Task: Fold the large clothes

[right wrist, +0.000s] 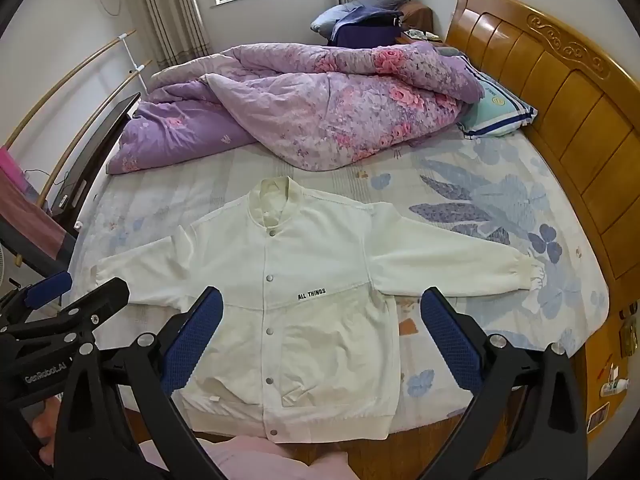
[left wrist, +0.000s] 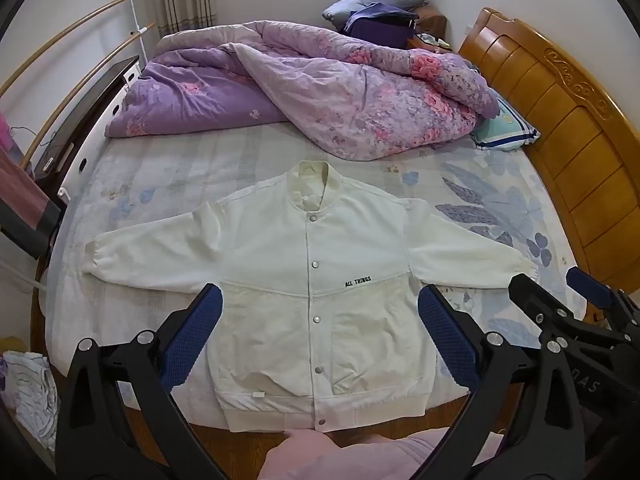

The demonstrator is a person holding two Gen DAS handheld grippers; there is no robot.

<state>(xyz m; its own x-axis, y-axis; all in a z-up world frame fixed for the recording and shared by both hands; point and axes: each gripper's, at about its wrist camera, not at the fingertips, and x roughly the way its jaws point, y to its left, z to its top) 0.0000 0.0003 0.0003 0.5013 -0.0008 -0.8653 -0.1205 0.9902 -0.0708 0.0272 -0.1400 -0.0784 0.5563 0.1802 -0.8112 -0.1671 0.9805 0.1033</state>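
Both tools, left tool (left wrist: 318, 334) and right tool (right wrist: 320, 336), are hovering wide open and empty above the flat white jacket (left wrist: 312, 280); folding is not yet begun, so gripping a sleeve (right wrist: 448, 266) likely comes next.

The white jacket (left wrist: 316, 292) spread on the bed carries small black capitals on its chest, beside the snap placket: "ALL THINGS". In the right wrist view, the black frame of the left claw (right wrist: 64, 292) bears white lettering, "GenRobot.AI". In the left wrist view, the right claw (left wrist: 560, 284) shows only partial letters, something like "DAS", too cut off to read whole.
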